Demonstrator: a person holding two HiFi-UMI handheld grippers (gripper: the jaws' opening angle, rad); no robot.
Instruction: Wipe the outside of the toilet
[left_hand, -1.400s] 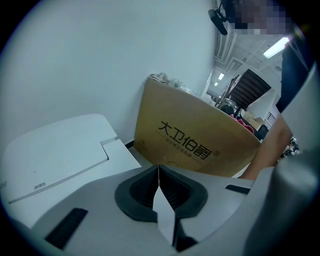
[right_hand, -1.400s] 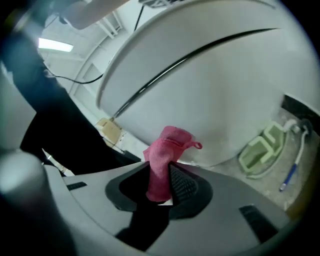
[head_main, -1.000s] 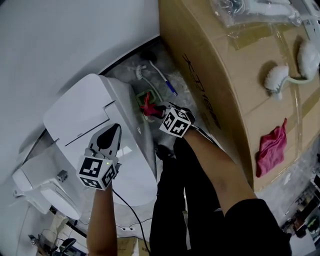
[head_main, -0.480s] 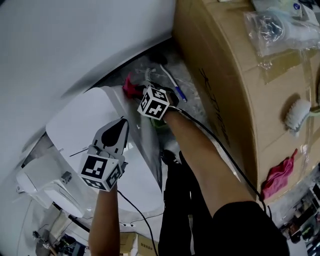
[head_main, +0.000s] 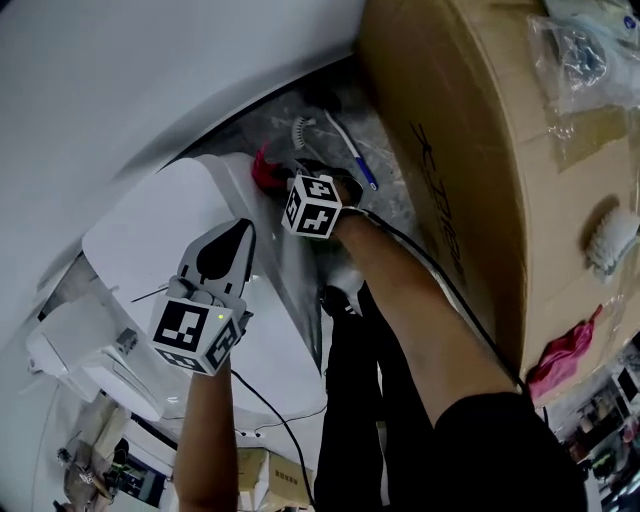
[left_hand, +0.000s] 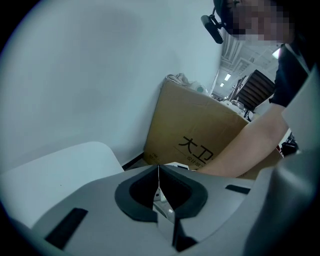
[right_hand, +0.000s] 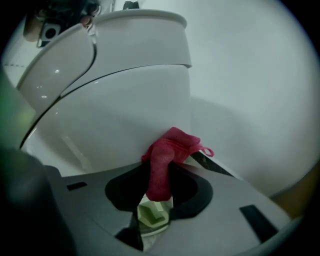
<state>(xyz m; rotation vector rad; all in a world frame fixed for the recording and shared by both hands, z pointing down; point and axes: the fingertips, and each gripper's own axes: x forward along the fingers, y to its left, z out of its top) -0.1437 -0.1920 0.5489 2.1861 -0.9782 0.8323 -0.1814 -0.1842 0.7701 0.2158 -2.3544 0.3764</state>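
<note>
Right gripper view: right gripper (right_hand: 159, 170) jaws pinching pink cloth (right_hand: 169, 150), cloth pressed to side of white toilet (right_hand: 115, 105) at its far end, near wall. Left gripper view: left gripper (left_hand: 159, 175) jaws pressed together, empty, above toilet. Wiping under way; probably most of outside left, wiped areas not distinguishable.

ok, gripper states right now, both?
Left gripper: shut, empty.
Right gripper: shut on the red cloth.
</note>
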